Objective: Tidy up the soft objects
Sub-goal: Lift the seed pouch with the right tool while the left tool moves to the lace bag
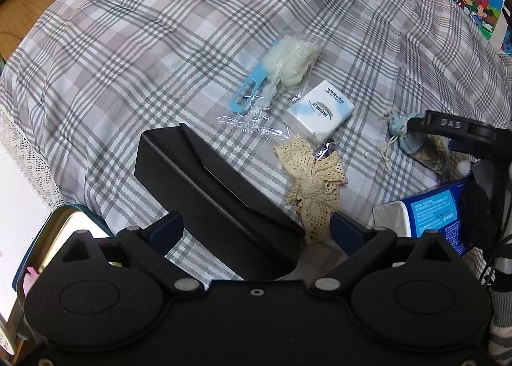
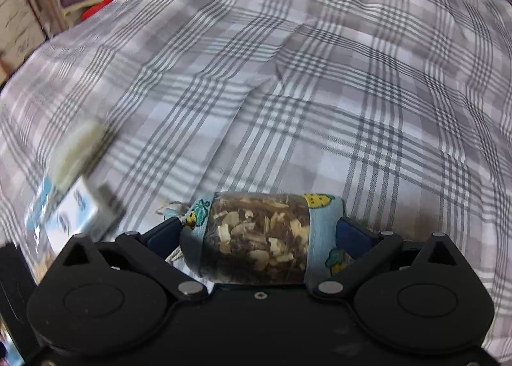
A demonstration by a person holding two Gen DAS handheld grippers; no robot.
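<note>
My right gripper (image 2: 260,230) is shut on a small blue fabric sachet (image 2: 256,238) with a clear window that shows dried chips. The left wrist view shows the same sachet (image 1: 404,137) just over the plaid bedcover (image 1: 160,45) at the right, with a black finger (image 1: 448,125) of the right gripper across it. My left gripper (image 1: 257,231) is open, and a black open box (image 1: 204,186) lies slanted between its fingers. A cream lace cloth (image 1: 315,186) lies beside the box, its end near the right finger.
A clear bag with a white fluffy duster and a blue handle (image 1: 281,68) lies mid-bed, with a small white box (image 1: 321,109) beside it. A blue and white pack (image 1: 432,215) sits at the right, a metal tin (image 1: 60,234) at the lower left, a cartoon picture (image 1: 473,4) beyond.
</note>
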